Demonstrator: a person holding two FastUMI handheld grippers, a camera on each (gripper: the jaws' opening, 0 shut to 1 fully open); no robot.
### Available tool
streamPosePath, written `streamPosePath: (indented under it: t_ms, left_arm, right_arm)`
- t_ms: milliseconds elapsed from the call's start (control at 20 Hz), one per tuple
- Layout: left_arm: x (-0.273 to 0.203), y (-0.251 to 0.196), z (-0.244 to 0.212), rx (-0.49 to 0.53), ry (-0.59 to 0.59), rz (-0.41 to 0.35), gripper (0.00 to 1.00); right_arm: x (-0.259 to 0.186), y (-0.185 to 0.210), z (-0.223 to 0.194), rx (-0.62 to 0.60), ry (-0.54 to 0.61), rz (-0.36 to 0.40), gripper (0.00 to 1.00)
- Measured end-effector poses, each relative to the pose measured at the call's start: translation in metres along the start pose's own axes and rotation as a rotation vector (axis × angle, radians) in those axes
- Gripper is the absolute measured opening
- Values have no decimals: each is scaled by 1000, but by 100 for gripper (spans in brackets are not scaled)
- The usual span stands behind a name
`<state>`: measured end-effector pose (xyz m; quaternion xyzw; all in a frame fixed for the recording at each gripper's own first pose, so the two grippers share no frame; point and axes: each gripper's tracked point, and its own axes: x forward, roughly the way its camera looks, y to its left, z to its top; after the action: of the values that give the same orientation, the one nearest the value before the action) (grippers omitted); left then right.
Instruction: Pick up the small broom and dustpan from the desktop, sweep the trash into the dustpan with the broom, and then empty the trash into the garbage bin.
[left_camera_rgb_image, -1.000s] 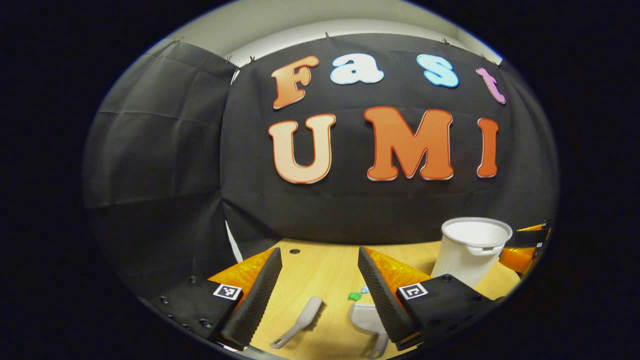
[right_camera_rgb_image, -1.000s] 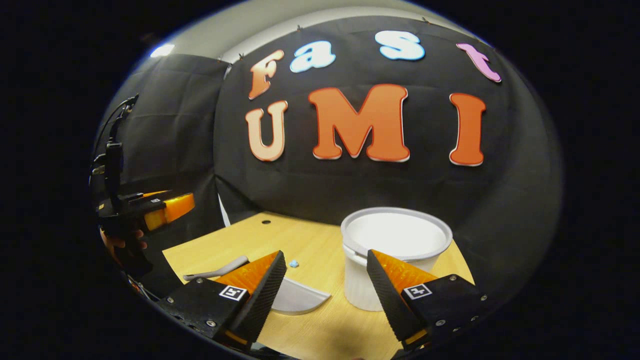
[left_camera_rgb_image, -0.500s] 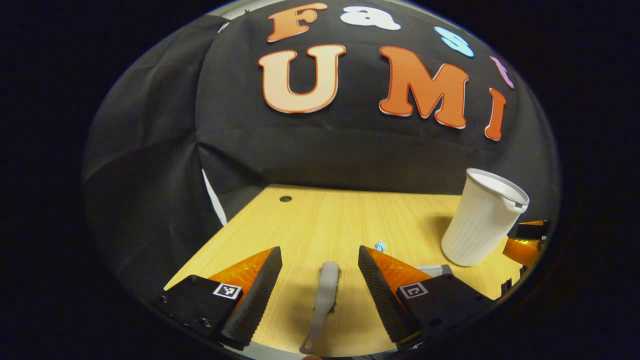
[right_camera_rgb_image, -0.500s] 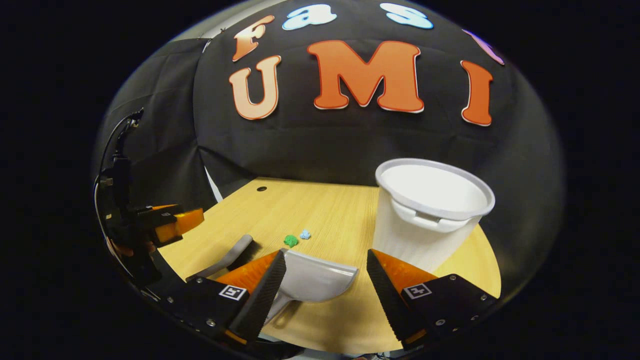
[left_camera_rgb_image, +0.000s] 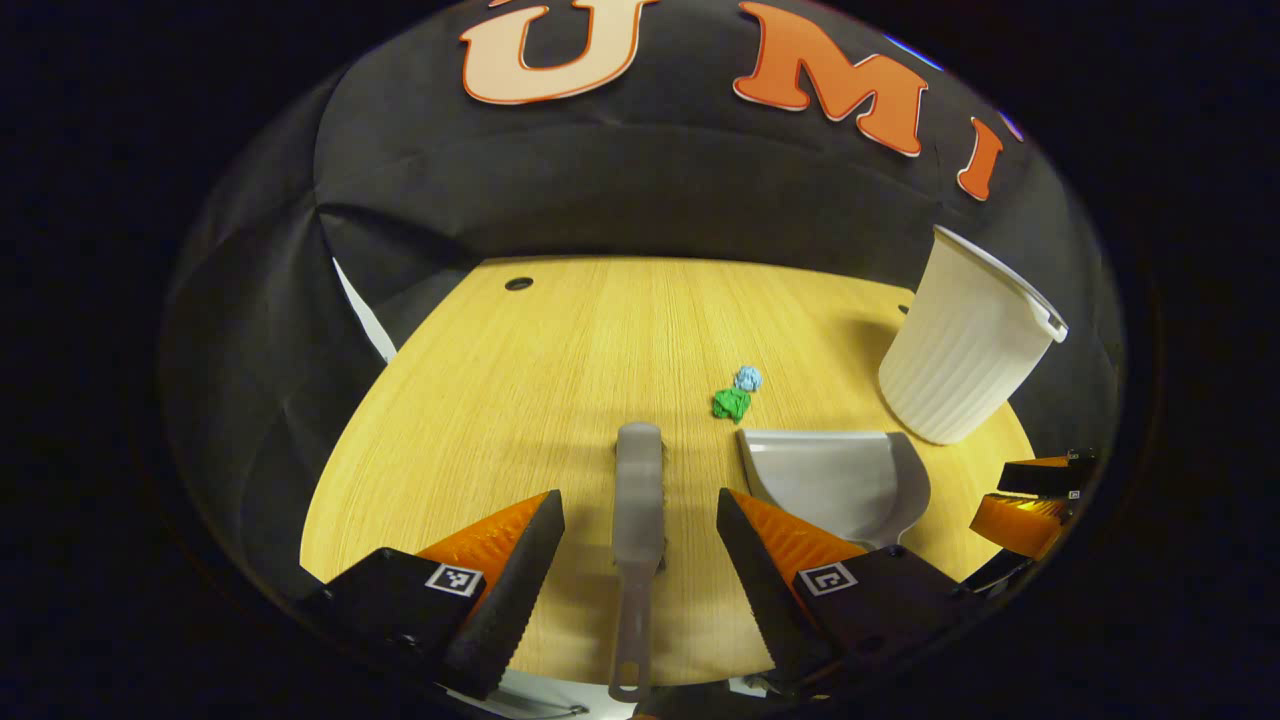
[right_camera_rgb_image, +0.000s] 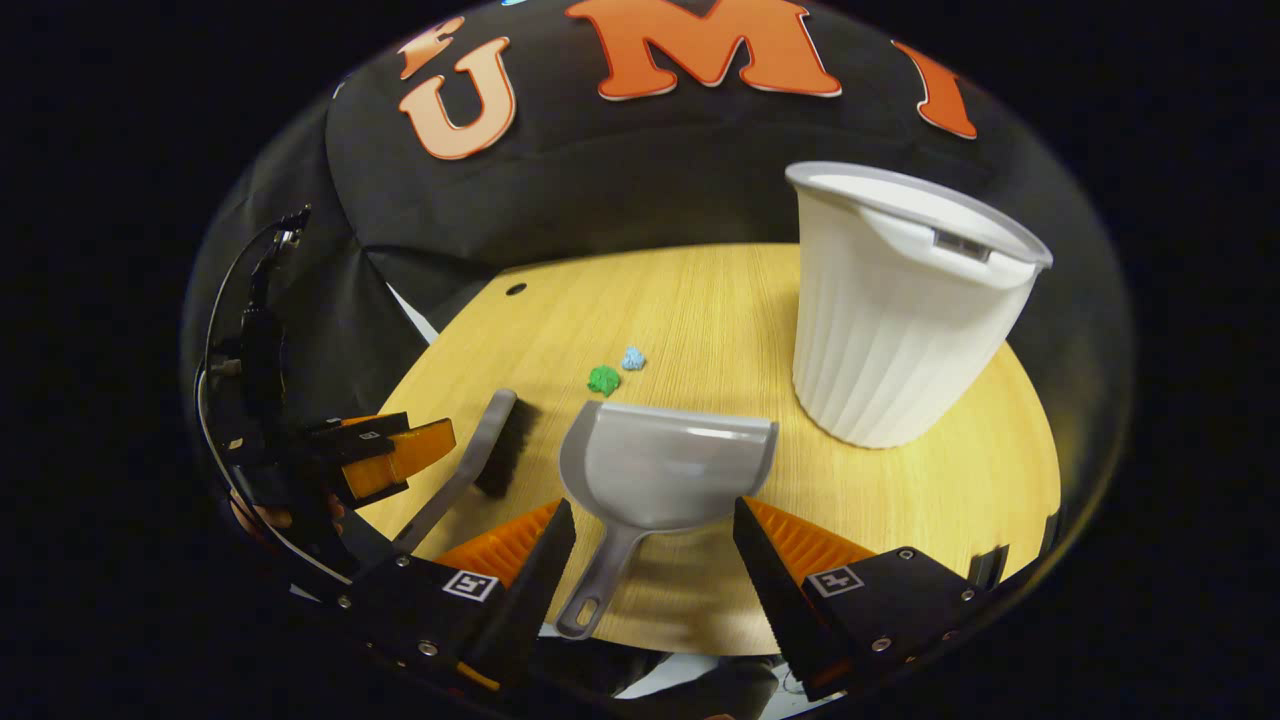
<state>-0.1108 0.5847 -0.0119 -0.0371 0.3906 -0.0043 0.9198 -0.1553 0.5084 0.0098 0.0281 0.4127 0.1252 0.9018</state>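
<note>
Left tool (left_camera_rgb_image: 640, 540): fingers apart, clamped on nothing. It hangs above the slim grey plastic hand broom (left_camera_rgb_image: 637, 520), which lies flat on the worktop with its handle running back between the open fingers and its bristle head pointing away.

Just right of the broom head lie two small crumpled paper scraps, one green (left_camera_rgb_image: 732, 404) and one pale blue (left_camera_rgb_image: 748, 378), touching or nearly so. They sit just beyond the front lip of the grey plastic dustpan (left_camera_rgb_image: 835, 480), which rests flat on the worktop.

Right tool (right_camera_rgb_image: 655, 560): fingers apart, clamped on nothing. The dustpan handle (right_camera_rgb_image: 600, 585) lies nearer its left finger than centred.

Farthest right stands the white ribbed plastic garbage bin (right_camera_rgb_image: 895, 320), upright, near the dustpan.

Probable faults:
- An off-centre closure on the dustpan handle may pivot the pan and push it into the scraps.
- A thin, flat broom handle may slip from a shallow grip.
- The scraps are light; a fast stroke may flick them past the pan lip.
- The bin looks light and could tip if knocked.

Surface: a pale wood-grain worktop (left_camera_rgb_image: 560, 350) with a small round hole (left_camera_rgb_image: 518, 284) at the far left. Black cloth walls enclose the booth.
</note>
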Motion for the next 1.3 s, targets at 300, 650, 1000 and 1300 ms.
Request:
streamPosePath:
  t_ms: [300,650,1000,1300]
  left_arm:
    - [12,0,-26,-11,144,-11,99]
    - [27,6,-54,12,287,-4,99]
    - [48,10,-65,45,375,5,99]
    - [56,12,-75,53,446,-6,84]
  right_arm:
    - [17,15,-21,36,133,52,95]
    - [45,18,-42,48,252,23,95]
    - [71,26,-61,69,351,1,86]
    - [78,20,-65,65,377,-51,69]
